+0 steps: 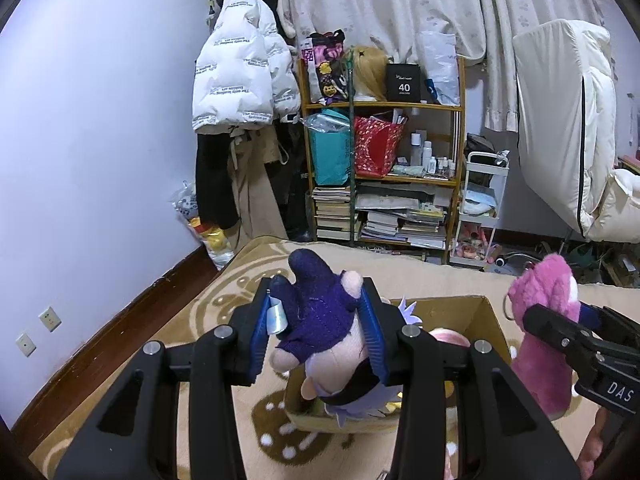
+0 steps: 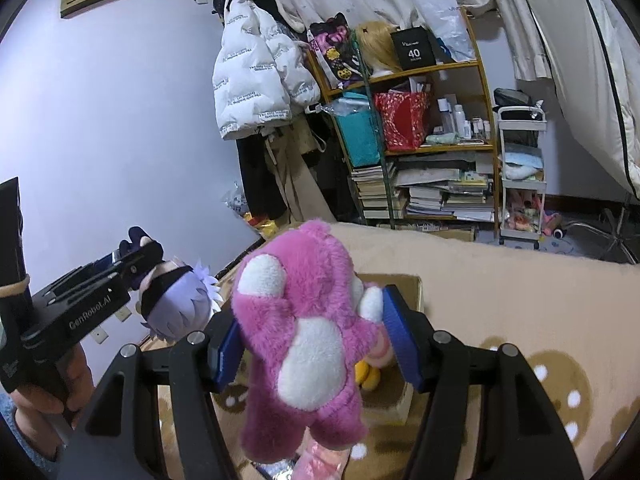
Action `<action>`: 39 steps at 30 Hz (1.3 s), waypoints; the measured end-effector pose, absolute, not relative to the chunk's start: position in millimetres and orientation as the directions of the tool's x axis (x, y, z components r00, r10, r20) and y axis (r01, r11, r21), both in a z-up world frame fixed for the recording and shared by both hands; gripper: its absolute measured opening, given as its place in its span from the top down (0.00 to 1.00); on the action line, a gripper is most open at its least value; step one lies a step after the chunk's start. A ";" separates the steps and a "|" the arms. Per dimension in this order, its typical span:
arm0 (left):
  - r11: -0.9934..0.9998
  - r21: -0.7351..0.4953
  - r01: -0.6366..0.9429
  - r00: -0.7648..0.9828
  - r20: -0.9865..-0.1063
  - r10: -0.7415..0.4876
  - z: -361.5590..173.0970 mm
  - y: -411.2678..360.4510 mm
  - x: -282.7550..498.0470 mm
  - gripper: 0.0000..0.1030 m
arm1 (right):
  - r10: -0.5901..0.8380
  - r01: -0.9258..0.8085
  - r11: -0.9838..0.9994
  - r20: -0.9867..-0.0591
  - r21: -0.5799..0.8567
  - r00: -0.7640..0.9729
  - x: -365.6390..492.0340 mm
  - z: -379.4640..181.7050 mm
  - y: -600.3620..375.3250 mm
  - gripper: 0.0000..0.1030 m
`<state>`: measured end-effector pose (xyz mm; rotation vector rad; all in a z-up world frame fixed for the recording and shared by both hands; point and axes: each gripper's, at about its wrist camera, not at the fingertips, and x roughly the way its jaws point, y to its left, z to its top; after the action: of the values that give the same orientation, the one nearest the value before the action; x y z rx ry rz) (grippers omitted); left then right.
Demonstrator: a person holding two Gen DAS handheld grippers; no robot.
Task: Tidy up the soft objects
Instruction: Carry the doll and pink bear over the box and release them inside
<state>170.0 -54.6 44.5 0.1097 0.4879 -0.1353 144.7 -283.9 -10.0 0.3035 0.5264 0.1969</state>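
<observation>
A purple doll (image 1: 320,320) with lilac hair was clamped between the blue pads of the left gripper (image 1: 316,332), its head hanging down over an open cardboard box (image 1: 486,320). A pink plush bear (image 2: 304,340) was gripped at the body by the right gripper (image 2: 316,340), its white-soled feet turned toward the camera. Both toys were held above the box, which stood on a beige carpet (image 2: 500,280) patterned in brown. A yellow toy (image 2: 368,376) and another pink one were seen inside the box. Behind, a wooden shelf (image 1: 384,108) loaded with books and bags was placed against the wall, beside a hanging white jacket (image 1: 240,68).
</observation>
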 end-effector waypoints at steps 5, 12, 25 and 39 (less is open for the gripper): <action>0.985 0.061 0.162 0.865 -0.488 -0.112 35.4 -57.1 183.0 0.61 | 0.281 -0.116 0.927 -0.456 0.356 0.844 163.1 -18.5 -291.3 0.35; 0.987 0.045 0.153 0.825 -0.556 -0.102 9.5 -55.0 207.6 0.60 | 0.306 -0.120 0.914 -0.463 0.387 0.832 185.1 -37.7 -295.1 0.35; 0.980 0.069 0.184 0.741 -0.665 -0.092 -38.0 -66.5 224.9 0.49 | 0.304 -0.093 0.919 -0.538 0.384 0.786 196.3 -70.8 -290.5 0.31; 0.983 0.099 0.157 0.734 -0.678 -0.048 -44.1 -62.8 219.2 0.15 | 0.297 -0.062 0.913 -0.552 0.404 0.779 189.3 -70.6 -298.0 0.22</action>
<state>219.2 -62.8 -44.1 0.1539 0.7391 -0.1133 189.3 -298.0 -70.6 0.3798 0.6524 0.1991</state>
